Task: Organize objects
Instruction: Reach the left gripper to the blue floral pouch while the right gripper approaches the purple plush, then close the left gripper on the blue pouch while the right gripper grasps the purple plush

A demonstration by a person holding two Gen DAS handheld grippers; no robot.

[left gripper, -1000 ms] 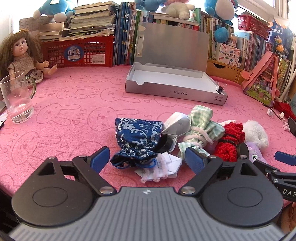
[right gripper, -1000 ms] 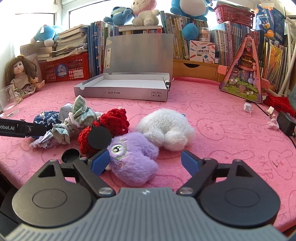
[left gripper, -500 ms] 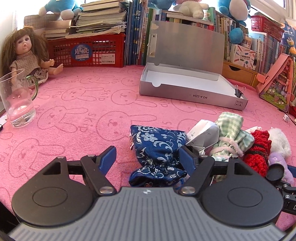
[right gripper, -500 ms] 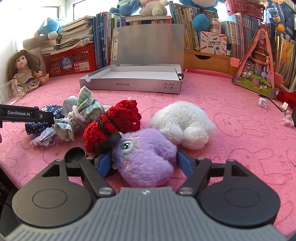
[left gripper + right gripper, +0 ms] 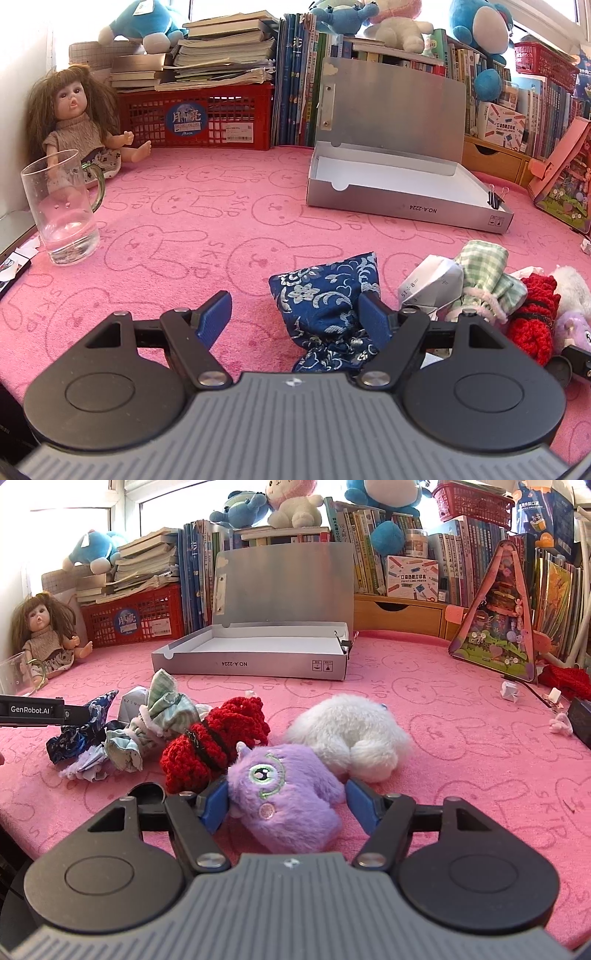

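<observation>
While both sit low on the pink counter (image 5: 177,206), left tool (image 5: 295,317) spread beside blue pouch (image 5: 325,299), right tool (image 5: 286,803) apart around purple plush (image 5: 288,794), not clamped

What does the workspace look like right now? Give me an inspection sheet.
Surface: pink bunny-print cloth.
Job's things: blue floral pouch, checked pouch, red knit pouch, purple plush, white plush; grey box open.
Clutter: glass mug, doll, folded paper.
Grippers: left gripper open, pouch against one finger; right gripper open around the purple plush.
Cables: thin one at right edge.
Surroundings: books, red crate, plush toys behind.
</observation>
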